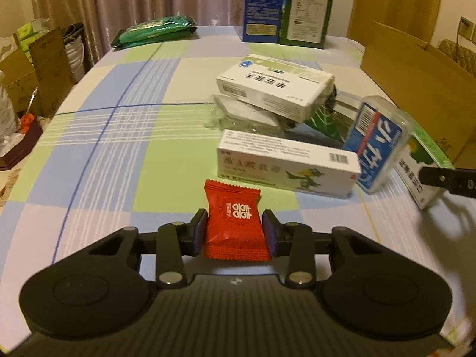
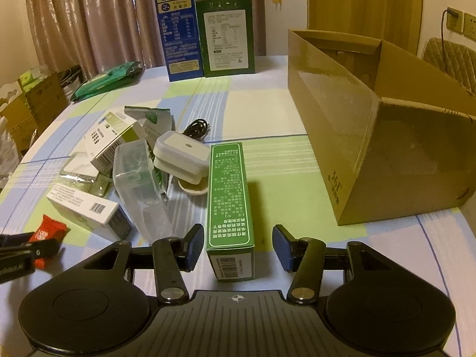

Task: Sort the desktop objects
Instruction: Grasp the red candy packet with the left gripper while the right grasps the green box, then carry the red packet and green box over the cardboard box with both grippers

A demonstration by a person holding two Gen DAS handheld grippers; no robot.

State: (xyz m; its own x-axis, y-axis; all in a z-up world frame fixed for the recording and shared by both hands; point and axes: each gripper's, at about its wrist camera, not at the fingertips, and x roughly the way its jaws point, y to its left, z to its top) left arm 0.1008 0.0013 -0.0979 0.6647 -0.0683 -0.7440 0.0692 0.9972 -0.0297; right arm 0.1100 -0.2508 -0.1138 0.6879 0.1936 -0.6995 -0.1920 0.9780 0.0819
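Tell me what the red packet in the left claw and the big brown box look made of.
Red packet: thin glossy plastic or foil film, judging by its crimped, zigzag-cut ends and wrinkled sheen; the left claw pinches it.
Brown box: cardboard, going by its folded flaps, with a slightly shiny, perhaps coated, outer face.

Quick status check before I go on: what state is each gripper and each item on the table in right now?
Left gripper: shut on the red candy packet.
Right gripper: open, fingers either side of the green box, not squeezing it.
Green box: lying flat.
Cardboard box: open at the top.
Blue carton: upright.
Green carton: upright.
White medicine box: tilted on the pile.
Clear plastic case: leaning.
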